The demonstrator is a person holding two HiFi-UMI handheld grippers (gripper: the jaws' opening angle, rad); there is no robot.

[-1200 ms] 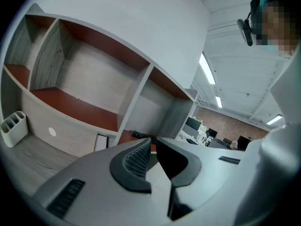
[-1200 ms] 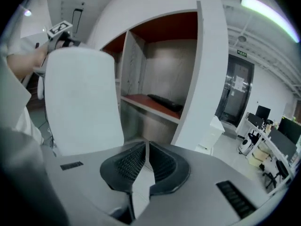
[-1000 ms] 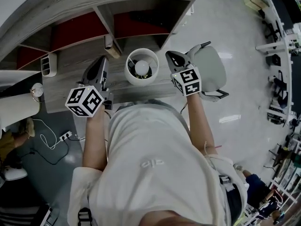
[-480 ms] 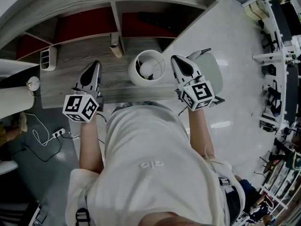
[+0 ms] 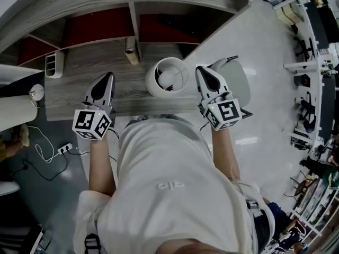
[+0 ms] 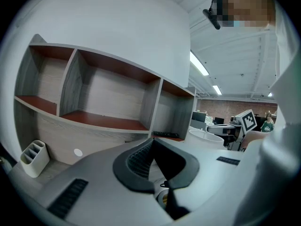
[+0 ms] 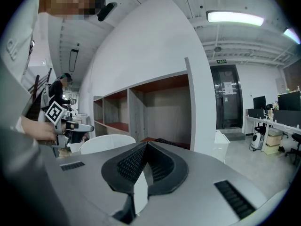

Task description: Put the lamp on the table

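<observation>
The lamp (image 5: 166, 77) stood on the tabletop (image 5: 79, 70), near its front edge and between my two hands, so I judged the placing itself done and the step in hand to be the letting-go and backing off. My left gripper (image 5: 108, 78) hung over the tabletop well to the lamp's left, clenched with nothing between its ribbed dark pads. My right gripper (image 5: 202, 72) sat just beside the shade (image 5: 153, 86) on the other side, likewise closed on nothing. Neither touched the lamp, as far as I could tell. The next move, I reckoned, called only for drawing both hands clear without knocking the shade, which looked light and easy to tip. The shade was a smooth white drum, open at the top, with a round pale bulb (image 5: 168, 78) showing inside. The tabletop was grey, streaky wood grain, and the shelf unit (image 5: 132, 20) behind had grey walls and dark red floors.
</observation>
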